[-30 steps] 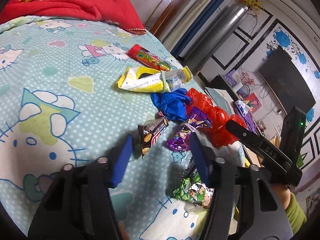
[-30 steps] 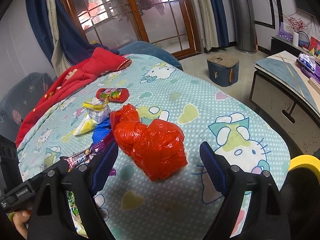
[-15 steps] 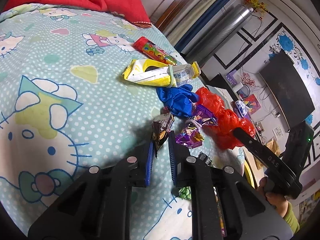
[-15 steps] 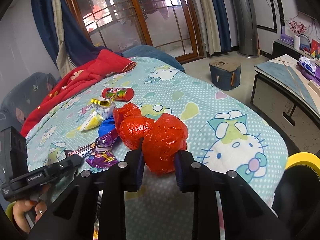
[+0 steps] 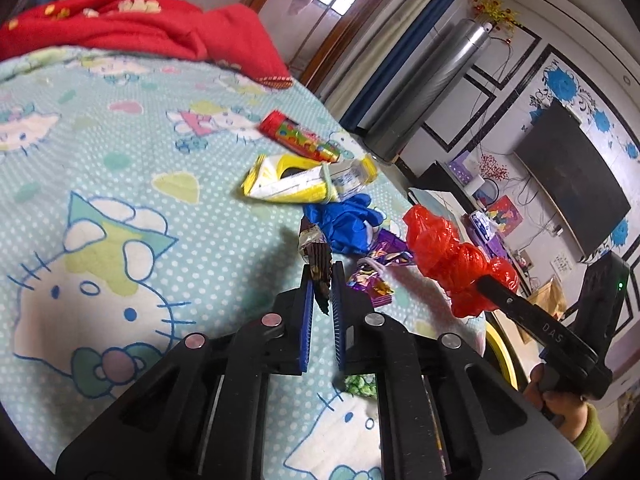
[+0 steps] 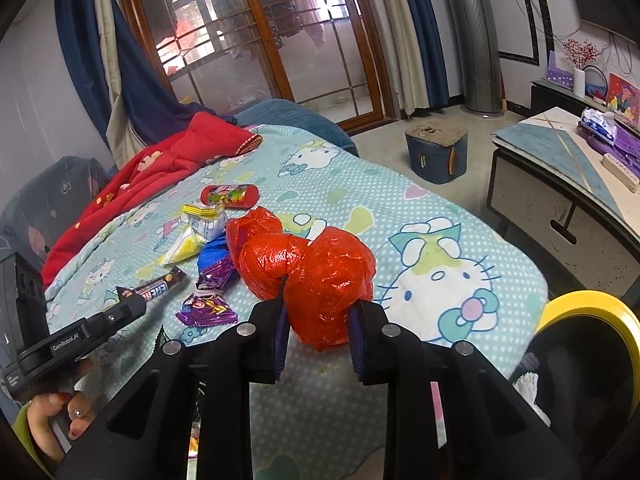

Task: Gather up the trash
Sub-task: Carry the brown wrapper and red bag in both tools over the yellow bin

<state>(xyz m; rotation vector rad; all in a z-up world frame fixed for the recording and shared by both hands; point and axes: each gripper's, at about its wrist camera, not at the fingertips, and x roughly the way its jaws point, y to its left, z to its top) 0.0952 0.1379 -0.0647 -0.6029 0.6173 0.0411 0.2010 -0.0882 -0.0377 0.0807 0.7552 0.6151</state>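
Left wrist view: my left gripper (image 5: 320, 280) has its jaws pinched on just the end of the chocolate bar wrapper (image 5: 314, 250), which could slip free. My right gripper (image 6: 316, 320) clamps the red plastic bag (image 6: 308, 268) above the bed (image 6: 400, 208); its loose film may tear or snag.

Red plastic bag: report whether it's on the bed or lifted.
Lifted. The red plastic bag hangs clear of the bedsheet, pinched in the right gripper.
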